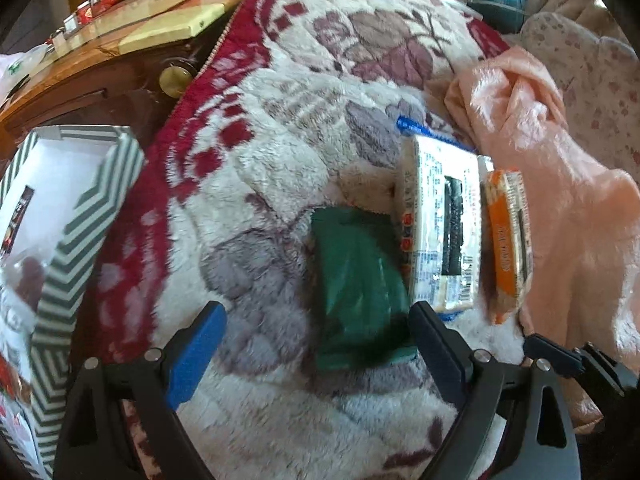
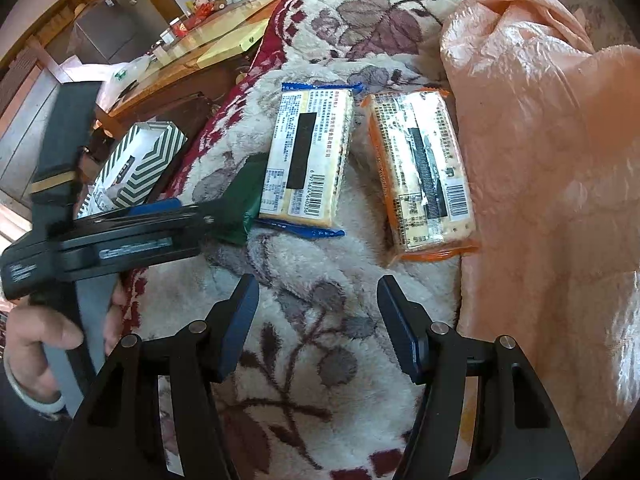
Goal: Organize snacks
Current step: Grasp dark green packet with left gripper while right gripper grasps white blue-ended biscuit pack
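green packet (image 2: 240, 204) half hidden, box (image 1: 60, 240) cropped

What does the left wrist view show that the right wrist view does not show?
Only the left wrist view shows inside the striped box, where snacks already lie, and the left gripper open, the green packet lying partly between its fingers.

Only the right wrist view shows the printed backs of the blue packet and orange packet in full, the left hand, and the right gripper open and holding nothing.

Both show the three packets, the box, the blanket and the pink cloth.
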{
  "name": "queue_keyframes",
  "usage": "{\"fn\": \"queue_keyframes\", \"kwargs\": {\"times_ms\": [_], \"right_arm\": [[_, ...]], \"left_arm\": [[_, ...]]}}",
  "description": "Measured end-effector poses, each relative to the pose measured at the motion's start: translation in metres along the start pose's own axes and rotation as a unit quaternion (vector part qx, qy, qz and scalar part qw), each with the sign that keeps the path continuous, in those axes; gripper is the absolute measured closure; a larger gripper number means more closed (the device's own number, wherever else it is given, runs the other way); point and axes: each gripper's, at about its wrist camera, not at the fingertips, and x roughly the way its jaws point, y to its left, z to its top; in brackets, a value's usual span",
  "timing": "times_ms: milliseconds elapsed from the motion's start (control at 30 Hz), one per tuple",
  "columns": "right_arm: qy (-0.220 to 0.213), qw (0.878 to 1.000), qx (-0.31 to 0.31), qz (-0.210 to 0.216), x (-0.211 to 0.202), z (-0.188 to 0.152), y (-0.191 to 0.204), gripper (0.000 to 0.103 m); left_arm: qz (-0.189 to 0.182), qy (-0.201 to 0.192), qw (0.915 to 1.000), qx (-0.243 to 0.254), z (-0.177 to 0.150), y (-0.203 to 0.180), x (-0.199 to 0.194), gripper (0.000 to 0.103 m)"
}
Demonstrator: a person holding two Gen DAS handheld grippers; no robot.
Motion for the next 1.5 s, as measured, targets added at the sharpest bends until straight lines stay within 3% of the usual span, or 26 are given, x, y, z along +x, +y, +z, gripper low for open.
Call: {"fn": "queue_keyframes", "kwargs": {"times_ms": [367,500,600,967,1033,1100,1133,1233,1400,1500], "right_arm": [[0.002,1.000,0.003,0.003,0.003,0.003,-0.003,0.041],[0.002,1.000,0.005,0.004,0.003,0.004,-0.004,0.041],[0.005,1.000,0.006,0.005,0.006,0.004,-0.004,0.041],[0.001,1.000,0.003,0.005,0.007,0.009,-0.002,0.041],[-0.005,1.000,0.002,0.004,0.006,0.012,0.000,0.041],[-0.012,1.000,0.002,0.005,0.005,0.017,0.002,0.041],[-0.014,1.000,0.002,0.007,0.006,0.020,0.005,0.041],[-0.015,1.000,-0.006,0.002,0.012,0.028,0.012,0.041],[-0.016,0.999,-0.018,-0.024,0.031,0.047,0.026,0.041],[-0.016,0.999,-0.008,-0.041,0.046,0.060,0.028,0.036]], "left_arm": [[-0.015,0.011,0.9996,0.021,0.006,-0.011,0.012,0.008],[-0.009,0.007,0.9996,0.027,0.003,-0.001,0.011,0.008],[0.024,0.005,0.9994,0.025,0.004,0.004,0.012,0.009],[0.026,0.014,0.9989,0.037,0.008,-0.007,0.021,0.011],[0.031,0.005,0.9989,0.034,0.008,-0.004,0.019,0.023],[0.032,-0.007,0.9991,0.028,0.007,0.000,0.014,0.049],[0.036,-0.013,0.9989,0.025,0.007,0.003,0.011,0.055],[0.020,-0.016,0.9997,0.006,0.007,0.016,0.006,0.057],[0.025,-0.033,0.9991,-0.007,-0.003,0.029,-0.008,0.058],[0.031,-0.041,0.9987,-0.003,-0.010,0.031,-0.018,0.057]]}}
